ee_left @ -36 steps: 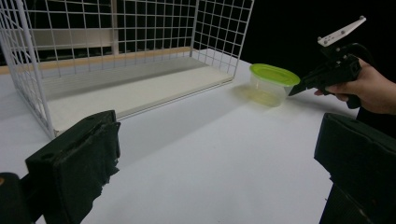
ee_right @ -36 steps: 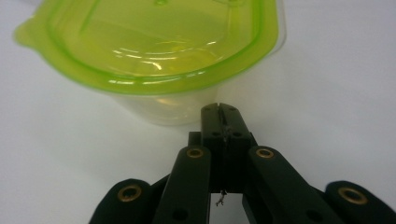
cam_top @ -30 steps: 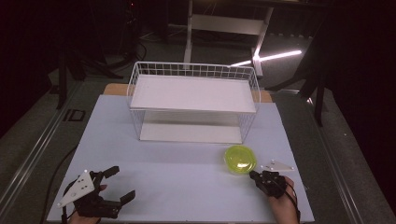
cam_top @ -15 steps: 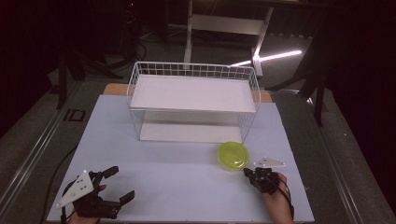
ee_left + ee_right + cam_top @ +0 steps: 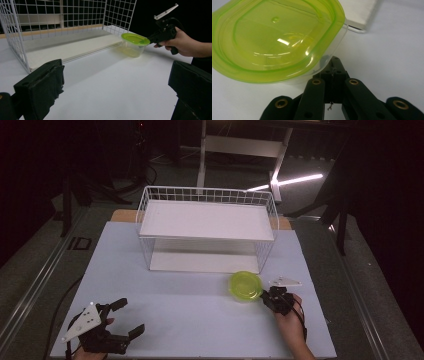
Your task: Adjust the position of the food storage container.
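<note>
Gripping the rim of a clear round tub [image 5: 245, 286] with a glossy lime lid, the right gripper [image 5: 269, 297] has slid it closer to the white wire basket [image 5: 272, 215]. Left gripper [image 5: 127, 317] rests on the smooth white table [image 5: 190, 315], jaws apart.

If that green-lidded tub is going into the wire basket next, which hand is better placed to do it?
Right. The right gripper is shut against the tub, just in front of the wire basket. The left gripper sits open at the table's near left corner, far from both.
</note>
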`<state>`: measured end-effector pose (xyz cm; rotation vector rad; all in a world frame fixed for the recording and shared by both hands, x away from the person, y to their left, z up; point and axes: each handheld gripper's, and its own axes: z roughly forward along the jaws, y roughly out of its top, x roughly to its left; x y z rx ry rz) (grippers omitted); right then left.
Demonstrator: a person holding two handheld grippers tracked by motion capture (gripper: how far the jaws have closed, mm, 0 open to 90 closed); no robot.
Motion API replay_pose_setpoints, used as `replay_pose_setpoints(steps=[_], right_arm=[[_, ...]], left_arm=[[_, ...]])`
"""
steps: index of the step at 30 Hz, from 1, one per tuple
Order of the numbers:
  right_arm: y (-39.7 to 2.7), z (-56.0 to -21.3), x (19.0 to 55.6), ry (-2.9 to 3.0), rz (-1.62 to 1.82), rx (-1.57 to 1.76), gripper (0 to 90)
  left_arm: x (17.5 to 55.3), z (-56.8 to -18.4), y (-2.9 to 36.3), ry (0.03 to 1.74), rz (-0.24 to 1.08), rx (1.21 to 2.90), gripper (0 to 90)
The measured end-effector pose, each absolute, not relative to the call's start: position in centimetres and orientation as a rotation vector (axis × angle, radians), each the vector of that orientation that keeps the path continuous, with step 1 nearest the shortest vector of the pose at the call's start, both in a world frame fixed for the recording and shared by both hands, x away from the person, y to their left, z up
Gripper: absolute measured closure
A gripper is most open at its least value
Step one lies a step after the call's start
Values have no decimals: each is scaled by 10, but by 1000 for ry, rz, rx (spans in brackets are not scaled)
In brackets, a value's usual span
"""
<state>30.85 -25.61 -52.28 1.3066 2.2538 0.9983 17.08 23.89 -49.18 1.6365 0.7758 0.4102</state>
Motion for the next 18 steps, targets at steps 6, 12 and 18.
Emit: replay_pose_setpoints(steps=[6, 12, 18], right_arm=[[-230, -524, 312, 2304, 1037, 1273, 900], [-204, -527, 316, 2343, 1045, 1233, 900], [-191, -526, 324, 2319, 1045, 1236, 900]], left_arm=[[170, -491, 238, 768, 407, 1639, 11], [170, -492, 238, 767, 404, 1642, 11], [169, -491, 237, 762, 405, 1643, 11]])
